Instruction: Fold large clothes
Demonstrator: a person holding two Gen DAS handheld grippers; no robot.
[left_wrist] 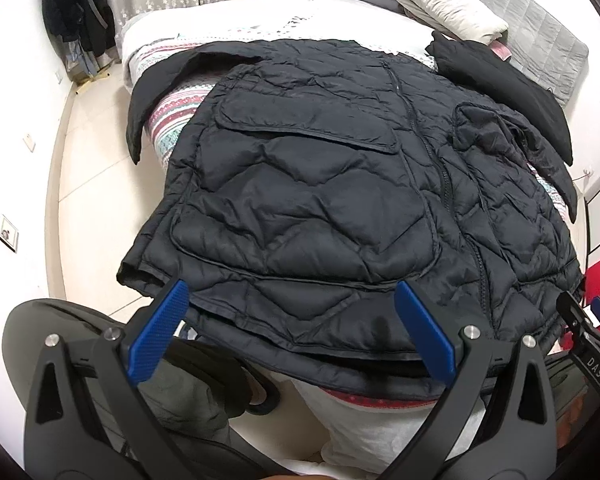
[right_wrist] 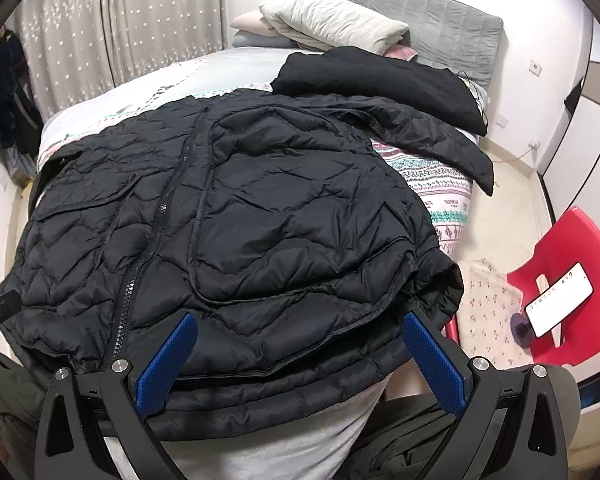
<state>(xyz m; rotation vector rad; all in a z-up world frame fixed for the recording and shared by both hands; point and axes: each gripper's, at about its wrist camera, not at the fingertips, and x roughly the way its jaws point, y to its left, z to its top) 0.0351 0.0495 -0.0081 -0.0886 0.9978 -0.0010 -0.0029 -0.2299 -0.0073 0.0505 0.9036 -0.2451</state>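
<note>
A large black quilted down jacket [left_wrist: 320,184] lies flat on the bed, zipper side up, hem toward me, sleeves spread out to both sides. It also fills the right wrist view [right_wrist: 260,220]. My left gripper [left_wrist: 292,332] is open with blue pads over the hem on the jacket's left half, holding nothing. My right gripper [right_wrist: 300,360] is open over the hem on the jacket's right half, empty. The right gripper's tip also shows at the right edge of the left wrist view [left_wrist: 592,320].
The bed [right_wrist: 440,188] has a patterned cover. Folded pillows and blankets [right_wrist: 328,24] and a black garment [right_wrist: 380,80] lie at its head. A red chair [right_wrist: 568,272] with a phone [right_wrist: 560,300] stands to the right. Dark clothes [left_wrist: 76,12] hang by the curtain.
</note>
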